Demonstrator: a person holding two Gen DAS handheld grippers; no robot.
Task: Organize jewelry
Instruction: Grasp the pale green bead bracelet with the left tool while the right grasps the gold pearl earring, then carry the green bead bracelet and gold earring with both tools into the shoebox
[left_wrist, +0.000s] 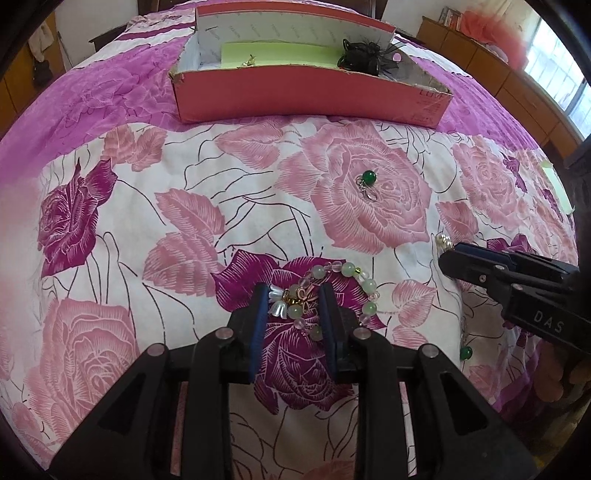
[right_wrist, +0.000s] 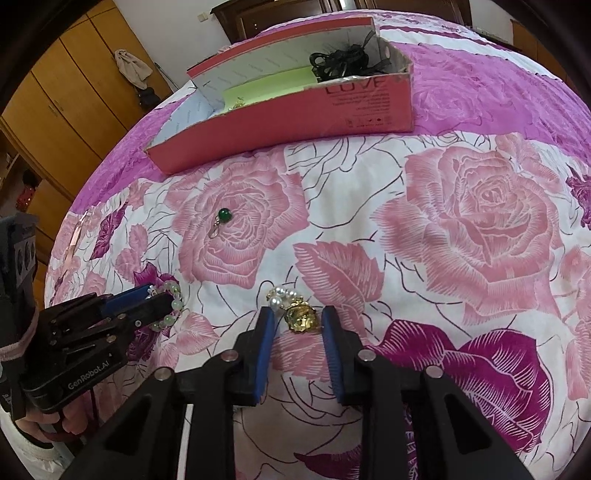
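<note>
Both grippers parked right over their own piece, box way off at 12 o'clock

Left gripper (left_wrist: 293, 295) has its jaws partly open around the clasp end of the bead bracelet (left_wrist: 341, 291) on the bed (left_wrist: 221, 177); the loop curls off toward 2 o'clock, nothing pinched yet as far as I can see. Right gripper (right_wrist: 297, 315) straddles the gold brooch (right_wrist: 301, 317), pearls (right_wrist: 280, 295) trailing to 11 o'clock, jaws open and not pressing. The green earring (left_wrist: 367, 181) sits between them and the box (left_wrist: 306, 96), and looks nearer the left one.
</note>
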